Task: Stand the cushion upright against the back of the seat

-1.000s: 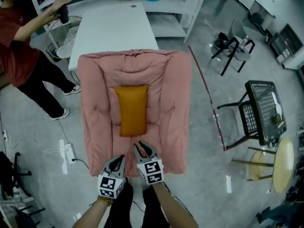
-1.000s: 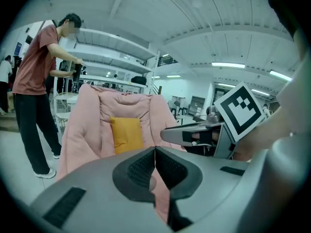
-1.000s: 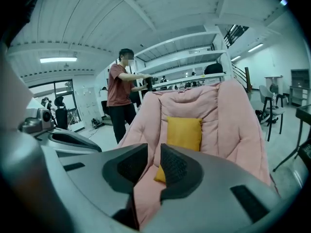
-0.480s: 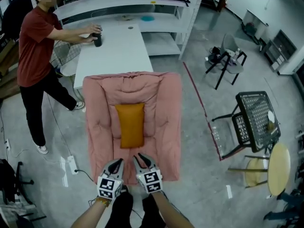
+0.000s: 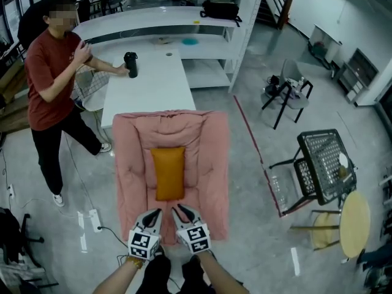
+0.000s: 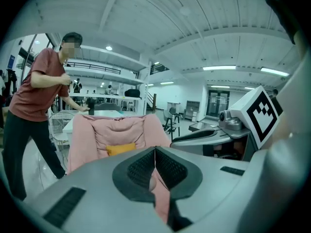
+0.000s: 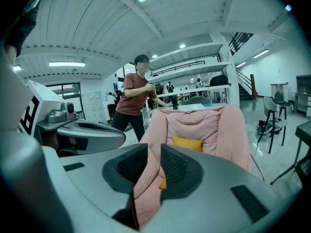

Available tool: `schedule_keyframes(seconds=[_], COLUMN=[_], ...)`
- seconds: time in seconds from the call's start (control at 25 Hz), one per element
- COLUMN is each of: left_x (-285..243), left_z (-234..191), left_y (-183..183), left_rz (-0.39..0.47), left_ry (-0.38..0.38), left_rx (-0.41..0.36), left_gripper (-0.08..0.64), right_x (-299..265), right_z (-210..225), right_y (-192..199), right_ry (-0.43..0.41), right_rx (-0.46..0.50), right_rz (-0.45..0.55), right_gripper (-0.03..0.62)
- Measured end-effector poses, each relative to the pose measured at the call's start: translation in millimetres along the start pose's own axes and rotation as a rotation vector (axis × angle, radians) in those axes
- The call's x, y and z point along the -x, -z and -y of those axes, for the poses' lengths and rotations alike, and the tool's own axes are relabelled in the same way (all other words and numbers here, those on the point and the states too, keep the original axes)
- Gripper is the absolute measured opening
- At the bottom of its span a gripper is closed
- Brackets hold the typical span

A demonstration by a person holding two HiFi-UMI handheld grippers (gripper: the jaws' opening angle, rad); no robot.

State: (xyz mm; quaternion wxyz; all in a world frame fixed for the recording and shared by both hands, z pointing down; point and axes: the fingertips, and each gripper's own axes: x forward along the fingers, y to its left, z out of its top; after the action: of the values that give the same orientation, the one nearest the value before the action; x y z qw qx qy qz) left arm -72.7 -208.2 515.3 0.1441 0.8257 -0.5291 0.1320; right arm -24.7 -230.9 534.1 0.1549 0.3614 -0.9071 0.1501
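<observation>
The orange cushion (image 5: pixel 168 173) lies flat in the middle of the pink padded seat (image 5: pixel 131 164), its far end near the seat's back. It also shows in the left gripper view as the cushion (image 6: pixel 120 149) on the seat (image 6: pixel 116 130), and in the right gripper view as the cushion (image 7: pixel 187 143). Both grippers hold the seat's near edge side by side. My left gripper (image 5: pixel 153 214) is shut on pink fabric (image 6: pixel 161 200). My right gripper (image 5: pixel 180 211) is shut on a fold of the same pink padding (image 7: pixel 148 178).
A person in a red shirt (image 5: pixel 52 72) stands left of the white table (image 5: pixel 147 87) behind the seat, next to a dark flask (image 5: pixel 130 64). A black mesh chair (image 5: pixel 324 164) and a round yellow stool (image 5: pixel 354 216) stand right. A power strip (image 5: pixel 95 219) lies on the floor at left.
Both grippers have risen together, still shut on the seat's near edge. The view has pulled back and up. The person in red has set the flask on the table and straightened up.
</observation>
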Motion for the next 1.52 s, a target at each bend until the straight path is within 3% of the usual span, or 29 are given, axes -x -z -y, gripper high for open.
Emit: schedule_keyframes(seconds=[0.52,0.84,1.12,1.52], left_x=[27.6,29.9,26.0,28.6], left_z=[5.6,20.9,25.8,36.4], left_y=[-76.3,-104.4,-110.4,-129.2], left_rz=[0.115,0.148,0.131,0.164], left_ry=[-0.015,0.032,0.046,0.045], left_rx=[-0.041,-0.099,-0.12,-0.147], left_gripper=[0.014,0.014,0.014,0.014], right_x=[33.4,43.4,45.7,71.1], right_z=[-10.9,-3.1,58.3,132.0], right_y=[-77.5,-102.8,-110.6,-159.4], right_ry=[-0.022,-0.048,0.043,0.152], right_rx=[0.065,0.095,0.098,0.119], right_rz=[0.107,0.15,0.182,0.284], right_gripper=[0.089,0.089,0.089,0.089])
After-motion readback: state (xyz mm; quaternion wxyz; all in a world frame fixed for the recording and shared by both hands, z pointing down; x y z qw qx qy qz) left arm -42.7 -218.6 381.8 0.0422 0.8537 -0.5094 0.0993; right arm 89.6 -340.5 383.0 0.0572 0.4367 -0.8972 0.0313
